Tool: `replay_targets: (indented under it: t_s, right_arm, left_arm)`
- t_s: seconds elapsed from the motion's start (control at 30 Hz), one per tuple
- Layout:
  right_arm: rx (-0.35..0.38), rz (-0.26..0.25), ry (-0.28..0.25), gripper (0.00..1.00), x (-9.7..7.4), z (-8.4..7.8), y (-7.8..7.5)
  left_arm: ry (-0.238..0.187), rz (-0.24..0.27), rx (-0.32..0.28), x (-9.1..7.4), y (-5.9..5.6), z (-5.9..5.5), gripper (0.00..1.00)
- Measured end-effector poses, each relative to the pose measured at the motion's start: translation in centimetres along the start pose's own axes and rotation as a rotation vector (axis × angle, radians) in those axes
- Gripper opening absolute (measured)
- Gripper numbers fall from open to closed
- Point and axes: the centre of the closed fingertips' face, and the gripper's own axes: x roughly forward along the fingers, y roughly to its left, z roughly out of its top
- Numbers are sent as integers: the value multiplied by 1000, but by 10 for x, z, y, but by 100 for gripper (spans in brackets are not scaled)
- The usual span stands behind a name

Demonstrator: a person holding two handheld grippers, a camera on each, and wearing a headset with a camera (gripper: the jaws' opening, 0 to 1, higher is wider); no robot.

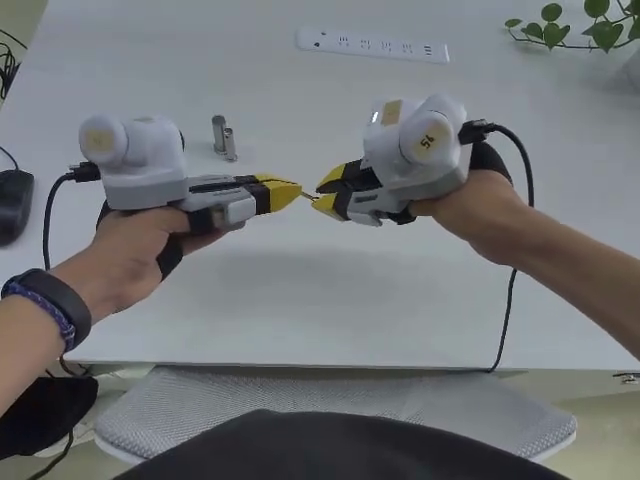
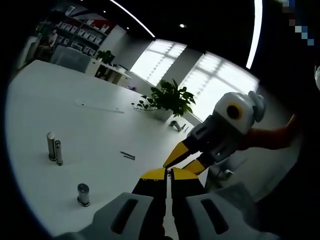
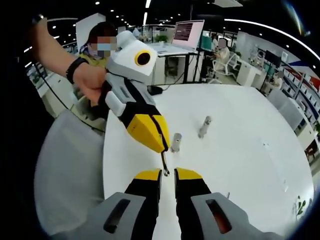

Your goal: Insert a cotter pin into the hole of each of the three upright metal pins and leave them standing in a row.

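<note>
My left gripper (image 1: pixel 297 191) is shut on a thin cotter pin (image 3: pixel 164 162), which sticks out from its yellow tips toward the right gripper (image 1: pixel 319 195). The right gripper's jaws stand open, with the pin's free end between them, above the table. In the left gripper view, the left gripper (image 2: pixel 168 174) is shut and the right one (image 2: pixel 186 159) faces it, jaws apart. Two upright metal pins (image 1: pixel 224 138) stand close together behind the left gripper. A third, shorter pin (image 2: pixel 83 194) stands apart from that pair (image 2: pixel 54 148). Another cotter pin (image 2: pixel 127 155) lies flat on the table.
A white power strip (image 1: pixel 372 45) lies at the far side of the white table (image 1: pixel 330 290). A potted plant (image 1: pixel 575 25) is at the far right corner. A black device (image 1: pixel 12 205) sits at the left edge. Cables trail from both grippers.
</note>
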Motion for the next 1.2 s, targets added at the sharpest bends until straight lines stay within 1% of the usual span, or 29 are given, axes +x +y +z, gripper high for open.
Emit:
replay_targets:
  t_s: [0.17,0.27,0.3,0.37,0.5,0.73,0.8,1.03,1.13,1.2]
  right_arm:
    - [4,35,-1,11,0,-1,5]
    - [12,71,-6,10,0,0,11]
    - [13,73,-6,10,0,0,12]
    - [9,98,0,9,0,-1,15]
    - [7,112,1,7,-1,-2,18]
    - [22,162,-9,6,-3,-1,27]
    - [16,165,-8,6,-4,-1,28]
    - [-7,185,-7,5,-5,-1,34]
    - [-26,197,3,4,-5,-2,38]
    - [-29,195,9,3,-4,-3,38]
  left_arm:
    - [15,-32,33,0,-7,-1,0]
    - [22,-55,53,0,-12,0,0]
    - [26,-59,57,0,-13,0,0]
    - [35,-73,72,0,-15,-1,0]
    - [49,-95,90,0,-19,-3,0]
    - [73,-139,119,-1,-24,-5,0]
    - [78,-143,128,-1,-24,-6,0]
    - [101,-185,151,-3,-26,-9,0]
    - [114,-202,166,-4,-28,-12,0]
    - [125,-207,177,-5,-28,-14,0]
